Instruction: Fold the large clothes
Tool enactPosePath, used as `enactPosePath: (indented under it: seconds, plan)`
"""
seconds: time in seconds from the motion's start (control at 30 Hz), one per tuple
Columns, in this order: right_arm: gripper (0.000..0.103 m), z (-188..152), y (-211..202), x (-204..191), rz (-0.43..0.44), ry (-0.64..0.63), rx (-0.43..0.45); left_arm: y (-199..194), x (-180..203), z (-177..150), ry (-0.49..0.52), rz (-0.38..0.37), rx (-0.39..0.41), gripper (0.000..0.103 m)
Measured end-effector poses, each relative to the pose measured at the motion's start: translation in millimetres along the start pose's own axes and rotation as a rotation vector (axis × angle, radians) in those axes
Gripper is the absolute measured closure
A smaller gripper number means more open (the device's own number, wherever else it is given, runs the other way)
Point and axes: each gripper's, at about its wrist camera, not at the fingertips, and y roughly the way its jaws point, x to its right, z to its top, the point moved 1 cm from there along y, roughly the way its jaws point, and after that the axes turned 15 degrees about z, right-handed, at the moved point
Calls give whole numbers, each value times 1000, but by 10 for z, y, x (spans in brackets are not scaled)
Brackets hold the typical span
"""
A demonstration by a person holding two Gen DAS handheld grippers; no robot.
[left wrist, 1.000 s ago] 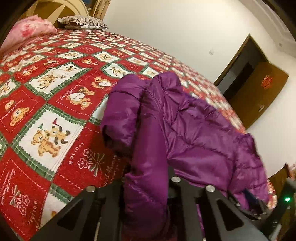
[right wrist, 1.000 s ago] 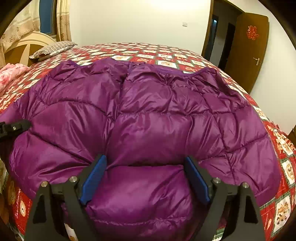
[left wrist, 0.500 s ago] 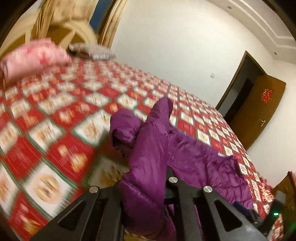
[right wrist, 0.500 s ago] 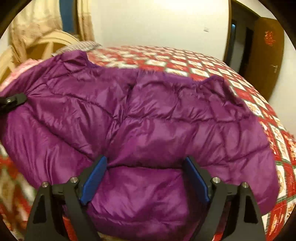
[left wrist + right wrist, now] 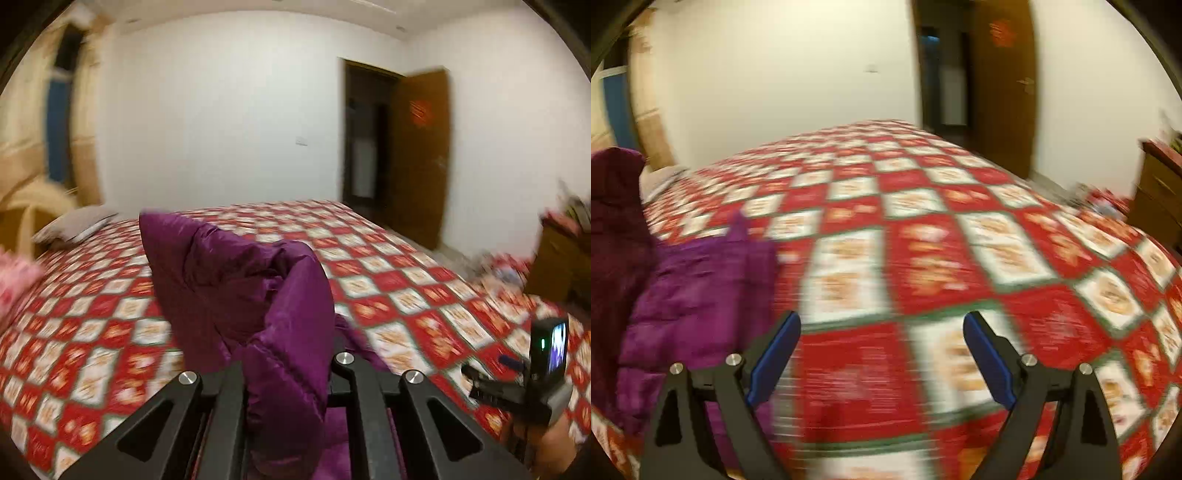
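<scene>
A purple puffer jacket (image 5: 251, 295) is lifted off the bed, bunched and upright. My left gripper (image 5: 288, 373) is shut on a fold of it, the fabric squeezed between the two black fingers. In the right wrist view the jacket (image 5: 694, 295) hangs at the left, beside the left blue pad (image 5: 774, 354). My right gripper (image 5: 882, 354) is open and empty, its pads wide apart over the red bedspread (image 5: 923, 240). The right gripper's camera unit (image 5: 546, 354) shows at the right edge of the left wrist view.
The bed is covered by a red, white and green checked bedspread (image 5: 388, 280). A grey pillow (image 5: 77, 221) and a pink item (image 5: 14, 273) lie at the head. A brown door (image 5: 417, 155) stands open. A wooden cabinet (image 5: 1160, 188) stands at the right.
My left gripper has raised the jacket and swung to the right. My right gripper has come off the jacket to the right and now holds nothing over the bedspread.
</scene>
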Motion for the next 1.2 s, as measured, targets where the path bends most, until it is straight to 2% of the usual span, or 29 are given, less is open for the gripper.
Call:
enactPosePath:
  seconds: [0.13, 0.3, 0.43, 0.6, 0.63, 0.67, 0.7, 0.73, 0.77, 0.8, 0.9, 0.97, 1.07, 1.13, 1.2]
  plan:
    - [11, -40, -79, 459, -57, 71, -17, 298, 696, -263, 136, -71, -66, 96]
    - [11, -167, -61, 684, -75, 104, -54, 518, 1226, -762, 295, -122, -173, 96]
    - [11, -222, -6, 730, -54, 122, -74, 369, 1385, -927, 374, -89, -155, 94]
    - [11, -177, 40, 664, -45, 100, -78, 9, 1362, -783, 451, -48, -89, 80]
    - [11, -155, 39, 641, -46, 92, -76, -97, 1318, -737, 445, -64, -68, 73]
    - [11, -118, 25, 600, -48, 79, -72, -183, 1269, -702, 435, -77, -56, 58]
    - [11, -100, 28, 574, -50, 71, -70, -286, 1202, -657, 418, -86, -45, 47]
    - [11, -64, 20, 536, -50, 61, -67, -357, 1145, -615, 401, -92, -31, 30]
    - [11, -4, -2, 479, -48, 47, -63, -443, 1037, -563, 375, -96, -5, 24]
    - [11, 49, -14, 432, -47, 36, -60, -490, 922, -510, 354, -89, 10, 23]
    - [11, 261, -63, 207, -25, 3, -51, -399, 554, -356, 269, -42, -23, 23]
    - [15, 427, -88, -4, 2, -26, -46, -183, 191, -256, 189, 52, -72, 23]
    - [33, 724, -67, -517, 61, -84, -69, 303, -327, -167, 108, 283, -160, 23]
    - [35, 891, -7, -917, 78, -129, -84, 700, -650, -132, 47, 412, -241, 23]
    - [36, 1089, 86, -1312, 92, -170, -95, 971, -863, -131, -4, 482, -289, 23]
